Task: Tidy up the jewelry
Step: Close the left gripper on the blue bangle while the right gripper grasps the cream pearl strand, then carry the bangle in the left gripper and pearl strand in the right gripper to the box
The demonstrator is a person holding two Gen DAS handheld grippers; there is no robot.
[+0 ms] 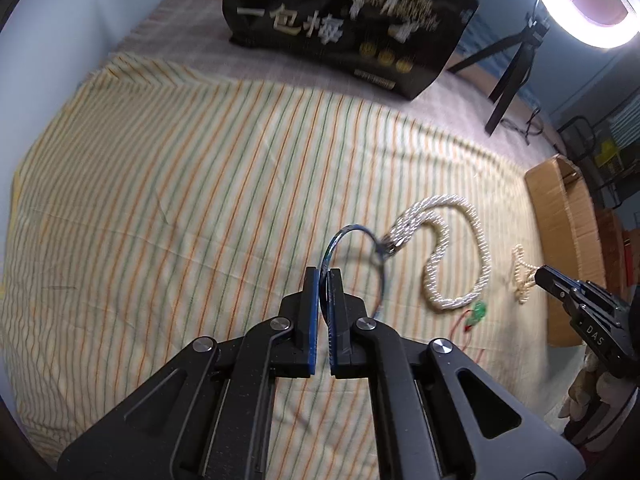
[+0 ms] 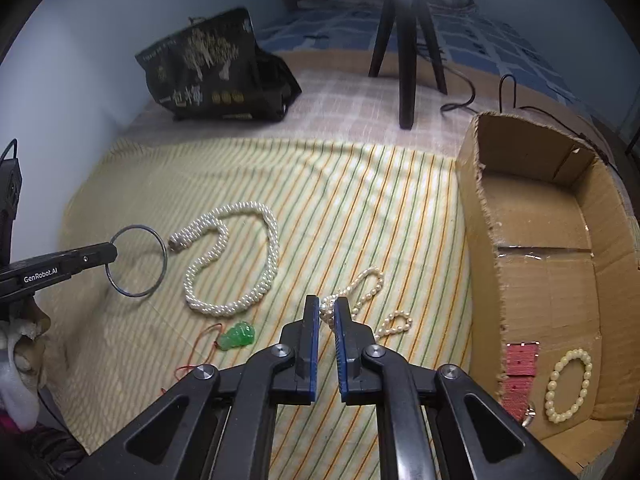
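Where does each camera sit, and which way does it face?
Left wrist: on the left gripper, looking along its fingers, shut on the ring; the right gripper shows at right.
Right wrist: on the right gripper, facing the striped cloth and box, pinching a thin pearl strand; the left gripper shows at left.
Shared: ring, thick pearl necklace, green pendant, black bag.

A ring light (image 1: 576,0) blazes overexposed at the upper right of the left wrist view, washing out its rim. The black bag (image 1: 352,24) at the top looks motion-blurred. Both views bend strongly and darken at the corners. The right wrist view is dimmer, with soft shadows on the striped cloth (image 2: 360,200).
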